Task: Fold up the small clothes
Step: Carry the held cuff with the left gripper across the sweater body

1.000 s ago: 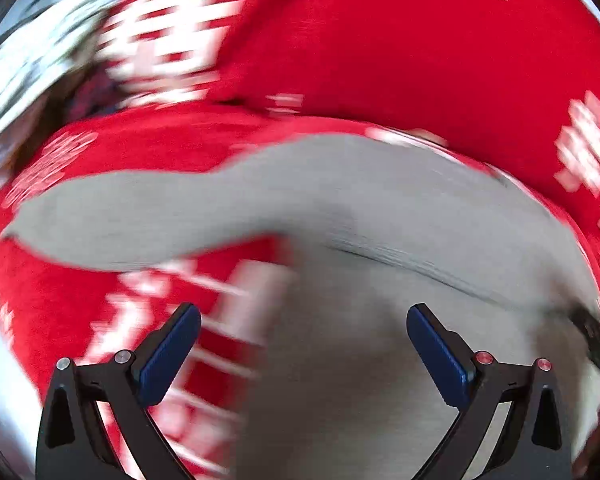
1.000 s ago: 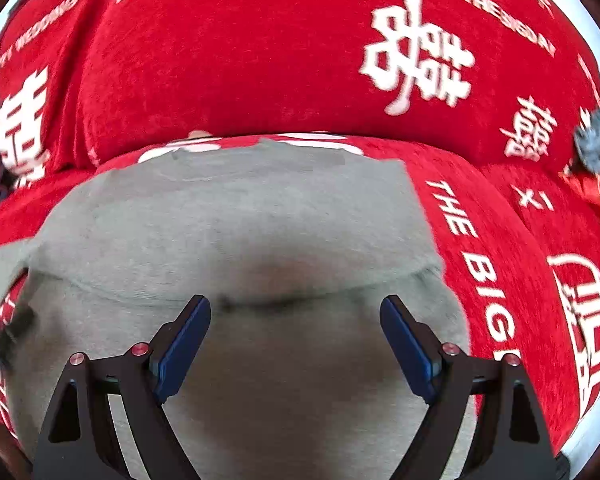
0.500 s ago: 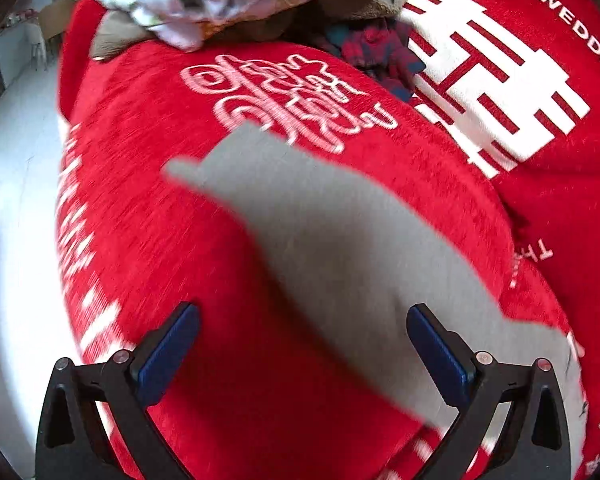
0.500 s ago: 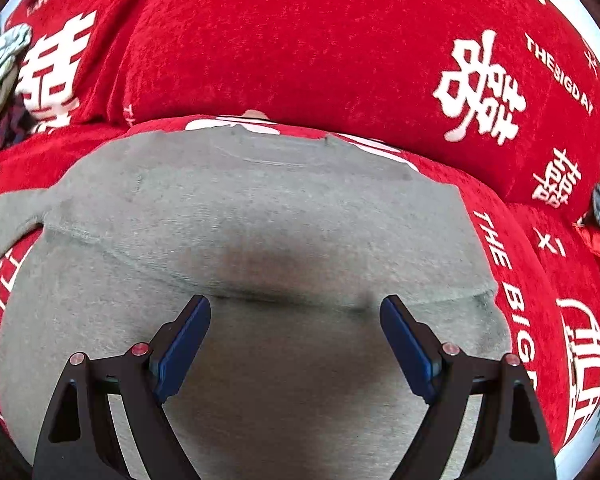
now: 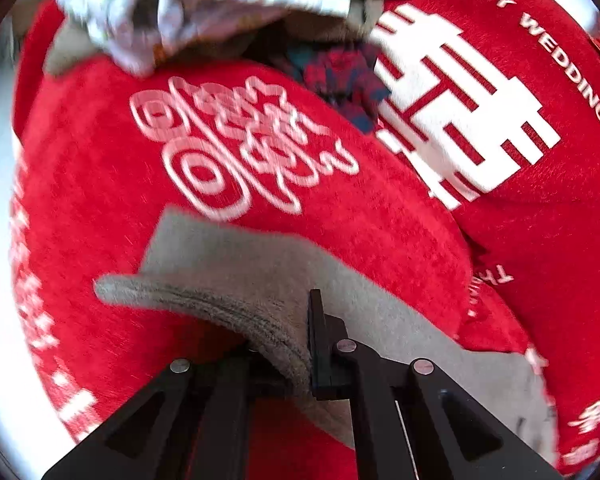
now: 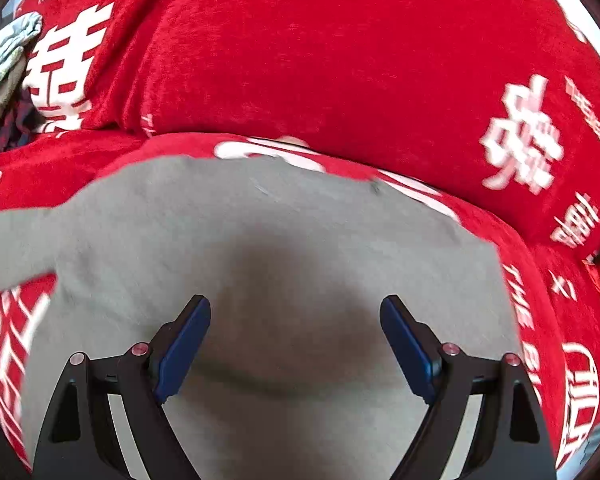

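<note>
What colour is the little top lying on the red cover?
Plain grey. The top shows best in the right wrist view.

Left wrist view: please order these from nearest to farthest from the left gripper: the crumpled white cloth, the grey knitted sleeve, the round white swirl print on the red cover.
1. Grey knitted sleeve: between the jaws of the left gripper.
2. Round white swirl print: middle, beyond the sleeve.
3. Crumpled white cloth: top, farthest.
</note>
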Available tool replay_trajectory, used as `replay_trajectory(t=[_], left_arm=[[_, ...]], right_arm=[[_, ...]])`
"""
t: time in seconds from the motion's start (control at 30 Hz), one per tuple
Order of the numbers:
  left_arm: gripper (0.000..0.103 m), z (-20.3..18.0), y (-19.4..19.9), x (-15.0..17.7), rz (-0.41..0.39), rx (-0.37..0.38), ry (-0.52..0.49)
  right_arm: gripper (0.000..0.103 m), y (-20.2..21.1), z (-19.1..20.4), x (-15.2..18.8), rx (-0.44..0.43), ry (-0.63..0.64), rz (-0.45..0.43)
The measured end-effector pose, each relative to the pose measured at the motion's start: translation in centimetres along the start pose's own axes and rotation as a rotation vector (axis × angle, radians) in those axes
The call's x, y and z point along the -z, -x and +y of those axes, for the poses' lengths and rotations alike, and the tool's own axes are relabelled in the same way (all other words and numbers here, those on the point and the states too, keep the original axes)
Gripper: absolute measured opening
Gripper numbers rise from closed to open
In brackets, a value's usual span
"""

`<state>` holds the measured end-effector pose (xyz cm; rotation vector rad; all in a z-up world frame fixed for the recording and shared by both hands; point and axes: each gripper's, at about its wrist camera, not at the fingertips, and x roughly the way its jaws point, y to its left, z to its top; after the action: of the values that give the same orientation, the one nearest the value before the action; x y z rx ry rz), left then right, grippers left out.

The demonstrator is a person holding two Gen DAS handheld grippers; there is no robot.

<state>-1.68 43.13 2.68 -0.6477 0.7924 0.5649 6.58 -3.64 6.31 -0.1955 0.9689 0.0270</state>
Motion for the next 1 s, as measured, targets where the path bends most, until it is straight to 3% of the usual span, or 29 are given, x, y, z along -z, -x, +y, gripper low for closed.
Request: replay_trajectory(t=[0.03, 0.13, 0.27, 0.4, 0.5, 0.63, 1.0], left_arm=[[0.007, -0.8, 0.6, 0.0, -0.041, -0.060, -0.056], [0.007, -1.8, 1.6, 0.2, -0.084, -0.119, -0.142], [0.007, -2.0, 2.4, 0.1, -0.096, -0.125, -0.158], [0.007, -2.1, 2.3, -0.2, -0.081, -0.118, -0.162], [0.007, -3.3, 2.6, 0.3, -0.088, -0.102, -0.193], [0.007, -5.8, 3.1, 1.3, -0.073, -0.067, -0.240], [0.007, -13.9, 3.5, 5.4, -0.012, 0.010, -0.366]], right_arm=[[0.089, -0.8, 0.9, -0.8, -0.011, 0.008, 0.012], [0.089, -3.1, 4.3, -3.1, -0.022, 0.037, 0.050], [0.089, -5.3, 8.5, -4.2, -0.011, 0.084, 0.076], [0.087, -4.8, 11.2, -4.6, 0.022, 0.141, 0.013], [0.087, -4.0, 9.5, -4.8, -0.134, 0.077, 0.019], [0.087, -3.5, 7.3, -4.0, -0.078, 0.038, 0.022], [0.087, -1.3, -0.2, 0.6, -0.082, 0.014, 0.018]])
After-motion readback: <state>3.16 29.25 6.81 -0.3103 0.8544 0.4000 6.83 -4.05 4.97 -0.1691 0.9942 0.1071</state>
